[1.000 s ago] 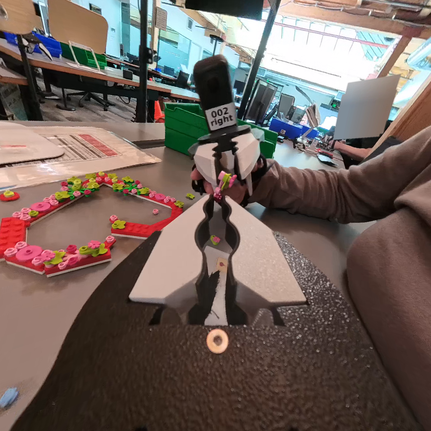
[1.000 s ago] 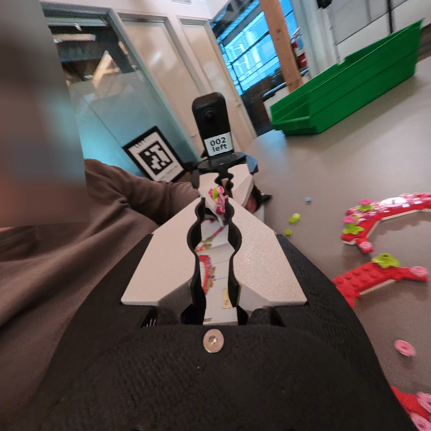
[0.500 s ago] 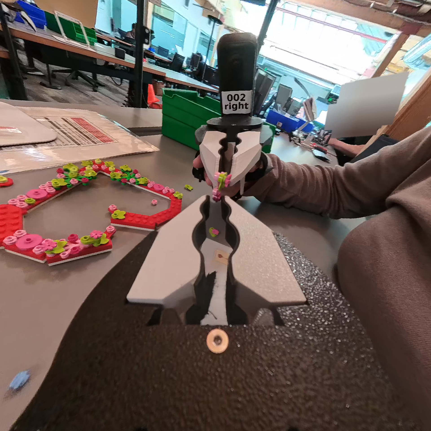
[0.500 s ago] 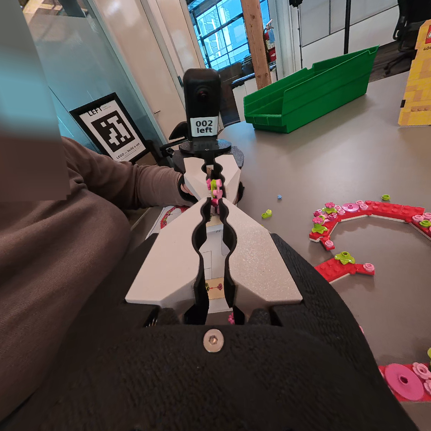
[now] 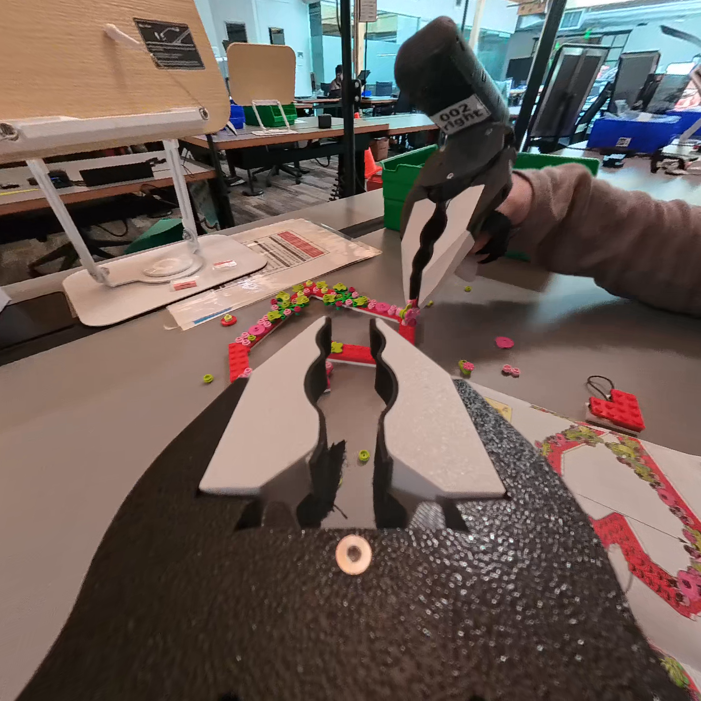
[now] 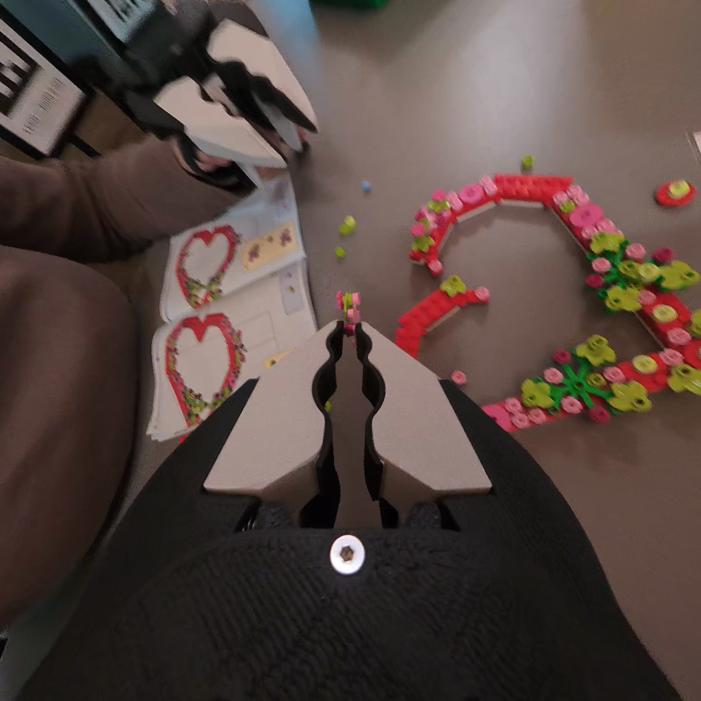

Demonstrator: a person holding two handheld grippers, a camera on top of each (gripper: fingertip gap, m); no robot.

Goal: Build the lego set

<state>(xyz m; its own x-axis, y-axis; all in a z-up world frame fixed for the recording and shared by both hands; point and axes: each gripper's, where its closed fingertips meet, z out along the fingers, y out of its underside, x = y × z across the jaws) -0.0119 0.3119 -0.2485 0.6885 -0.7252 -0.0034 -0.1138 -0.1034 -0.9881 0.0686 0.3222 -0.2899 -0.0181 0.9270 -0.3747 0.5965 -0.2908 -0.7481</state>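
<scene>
A red heart-shaped Lego frame (image 5: pixel 351 354) (image 6: pixel 531 187), studded with pink and lime flowers, lies on the grey table. My right gripper (image 6: pixel 349 327) is shut on a small pink and lime flower cluster (image 6: pixel 349 303). In the left wrist view the right gripper (image 5: pixel 411 303) points down and holds the cluster (image 5: pixel 410 313) at the frame's right corner; I cannot tell if it touches. My left gripper (image 5: pixel 349 326) is open and empty, its fingers spread before the frame's near segment. It shows blurred at the top left of the right wrist view (image 6: pixel 299 146).
An open instruction booklet (image 5: pixel 607 493) (image 6: pixel 227 303) lies by the person's sleeve. Loose pieces are scattered: a pink disc (image 5: pixel 504 342), a lime bit (image 5: pixel 363 455), a small red heart on a cord (image 5: pixel 616 411). A white stand (image 5: pixel 163 265), a laminated sheet (image 5: pixel 303 250) and green bins (image 5: pixel 402 182) stand behind. Spacing between my two grippers at the tips: around 10 cm. From the left gripper's tips to the lime bit (image 5: pixel 363 455) is close to 10 cm. It turns up in the right wrist view (image 6: pixel 341 252) as well.
Both grippers held the flower cluster tip to tip in the air. The left gripper has opened, let go and drawn back. The right gripper has tilted down and carried the cluster to the frame.
</scene>
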